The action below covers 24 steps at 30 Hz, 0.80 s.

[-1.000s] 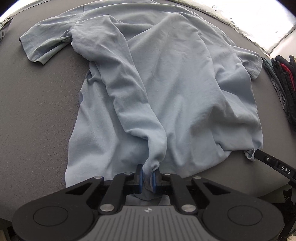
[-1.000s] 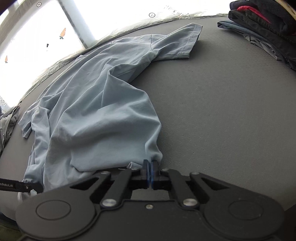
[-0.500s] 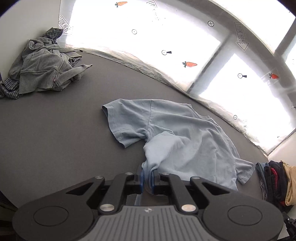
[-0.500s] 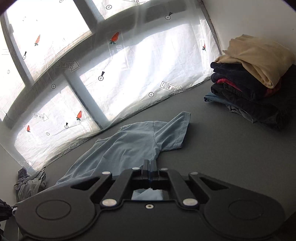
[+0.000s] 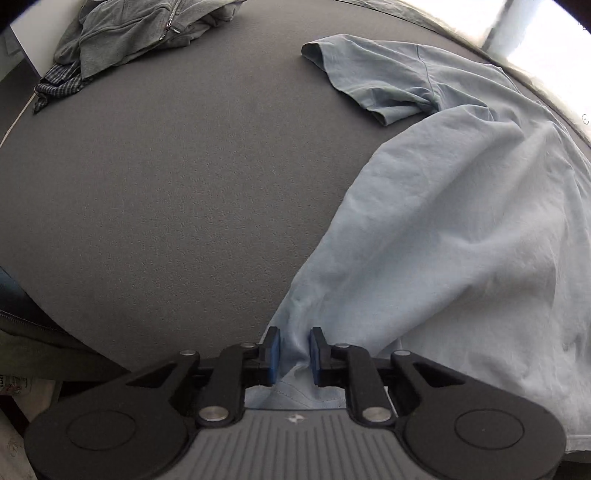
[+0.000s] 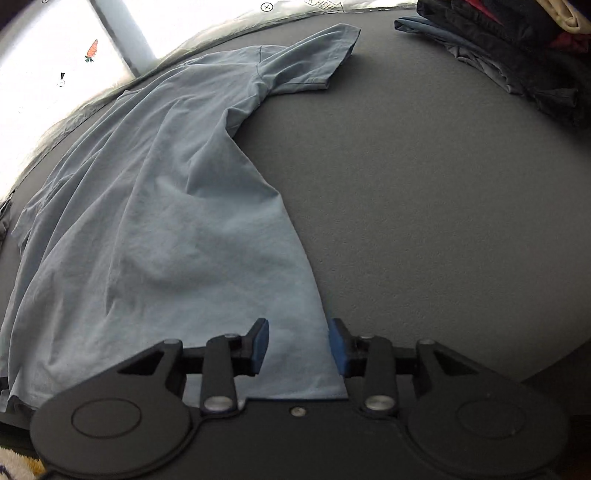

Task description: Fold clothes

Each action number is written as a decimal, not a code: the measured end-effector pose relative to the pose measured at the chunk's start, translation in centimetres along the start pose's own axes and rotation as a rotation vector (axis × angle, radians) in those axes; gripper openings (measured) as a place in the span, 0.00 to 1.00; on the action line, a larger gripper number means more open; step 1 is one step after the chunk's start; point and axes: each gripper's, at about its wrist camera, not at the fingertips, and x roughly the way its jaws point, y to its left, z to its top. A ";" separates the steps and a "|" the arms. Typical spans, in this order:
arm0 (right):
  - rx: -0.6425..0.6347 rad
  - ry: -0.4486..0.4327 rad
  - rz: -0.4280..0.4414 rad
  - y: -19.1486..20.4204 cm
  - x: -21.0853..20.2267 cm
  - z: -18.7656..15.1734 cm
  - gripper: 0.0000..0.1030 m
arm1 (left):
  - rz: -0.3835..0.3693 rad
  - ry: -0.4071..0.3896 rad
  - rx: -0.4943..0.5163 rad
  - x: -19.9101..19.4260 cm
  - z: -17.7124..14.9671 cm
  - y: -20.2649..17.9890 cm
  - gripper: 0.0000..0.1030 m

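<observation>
A light blue t-shirt (image 5: 461,206) lies spread on the dark grey table (image 5: 166,184), collar toward the window. It also shows in the right wrist view (image 6: 177,206). My left gripper (image 5: 294,354) is low at the shirt's near left hem corner. Its blue pads stand slightly apart with a bunch of hem fabric between them. My right gripper (image 6: 297,345) is open over the near right hem corner, which lies flat on the table between the pads. One sleeve (image 5: 369,85) lies flat at far left, the other sleeve (image 6: 314,62) at far right.
A crumpled grey hoodie and checked garment (image 5: 133,33) lie at the table's far left corner. A stack of folded dark clothes (image 6: 517,48) sits at the far right. The bright window with carrot stickers (image 6: 90,50) runs behind the table. The near table edge is just under both grippers.
Both grippers came down from a raised position to the near table edge, laying the shirt flat. The right gripper opened and let go of the hem; the left jaws have parted slightly.
</observation>
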 end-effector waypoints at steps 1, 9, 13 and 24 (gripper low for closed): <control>0.004 -0.003 -0.002 0.0 0.2 -0.1 0.39 | 0.011 -0.002 0.006 0.2 0.0 0.1 0.32; -0.066 -0.030 -0.050 0.6 -0.3 -0.2 0.00 | -0.017 0.020 0.004 0.5 -0.1 0.7 0.22; -0.090 -0.008 -0.083 1.1 -0.3 0.0 0.00 | -0.031 0.071 -0.020 0.7 0.0 1.3 0.20; -0.067 -0.176 -0.058 3.7 -1.1 4.1 0.52 | -0.023 -0.030 -0.079 -1.4 4.3 1.8 0.44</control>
